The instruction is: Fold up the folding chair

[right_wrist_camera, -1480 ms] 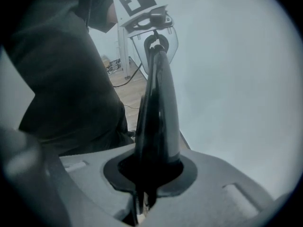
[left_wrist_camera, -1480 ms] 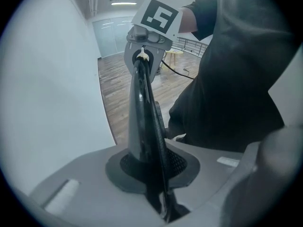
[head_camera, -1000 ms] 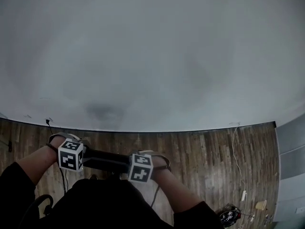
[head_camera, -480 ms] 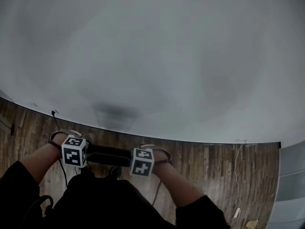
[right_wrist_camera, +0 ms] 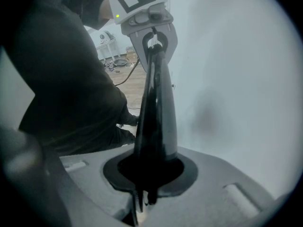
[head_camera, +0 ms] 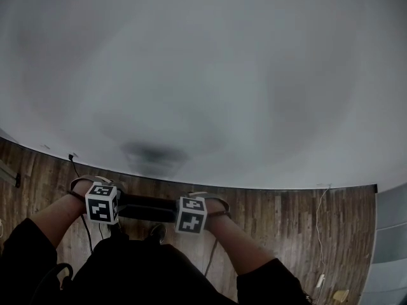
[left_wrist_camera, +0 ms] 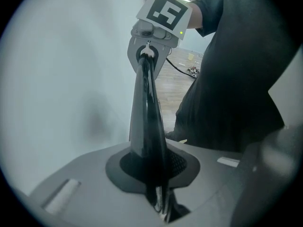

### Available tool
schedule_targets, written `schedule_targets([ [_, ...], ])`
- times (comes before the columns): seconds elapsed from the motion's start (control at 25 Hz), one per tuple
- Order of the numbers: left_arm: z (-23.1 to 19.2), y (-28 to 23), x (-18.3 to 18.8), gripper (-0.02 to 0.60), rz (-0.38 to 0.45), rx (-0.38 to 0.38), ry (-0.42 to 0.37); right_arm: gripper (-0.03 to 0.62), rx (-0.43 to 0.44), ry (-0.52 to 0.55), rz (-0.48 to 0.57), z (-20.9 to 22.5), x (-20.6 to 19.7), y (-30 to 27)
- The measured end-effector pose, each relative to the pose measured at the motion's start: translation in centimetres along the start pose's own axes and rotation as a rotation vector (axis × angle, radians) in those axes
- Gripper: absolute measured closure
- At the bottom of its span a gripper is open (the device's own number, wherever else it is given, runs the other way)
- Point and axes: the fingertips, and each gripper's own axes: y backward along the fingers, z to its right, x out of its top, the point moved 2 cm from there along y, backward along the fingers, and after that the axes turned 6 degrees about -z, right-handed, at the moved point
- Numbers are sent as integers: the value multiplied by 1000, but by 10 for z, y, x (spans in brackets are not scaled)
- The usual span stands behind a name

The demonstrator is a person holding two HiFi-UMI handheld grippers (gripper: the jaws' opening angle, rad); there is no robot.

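Note:
The folding chair shows only as its black top rail (head_camera: 146,207), which runs level between my two hands in front of my body. My left gripper (head_camera: 103,216) is shut on the rail's left end and my right gripper (head_camera: 189,227) on its right end. In the left gripper view the rail (left_wrist_camera: 149,122) runs from my left gripper (left_wrist_camera: 161,207) up to the right gripper (left_wrist_camera: 150,56). The right gripper view mirrors this: the rail (right_wrist_camera: 156,112) leaves my right gripper (right_wrist_camera: 142,205) and ends at the left gripper (right_wrist_camera: 152,41). The rest of the chair is hidden below my dark clothes.
A plain white wall (head_camera: 203,75) fills most of the head view, close ahead. Wooden floor (head_camera: 286,215) lies below it, with a white cable (head_camera: 321,234) at the right and a dark cable (head_camera: 79,170) at the left. Grey panels (head_camera: 391,234) stand at the far right.
Both grippers keep their hold on the rail and have shifted a little sideways with it. More wall and less floor show now; the clutter at the lower right has left the view.

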Motion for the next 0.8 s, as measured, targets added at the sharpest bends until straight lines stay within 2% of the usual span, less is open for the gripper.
schedule_targets([
  [0.4,-6,-1,-5,523,15,0,-10,539,-2,-29,12,3,4,-2],
  [0.8,-15,2,-5,493,55,53,-31,516,-30,-52,37,12,2,-1],
])
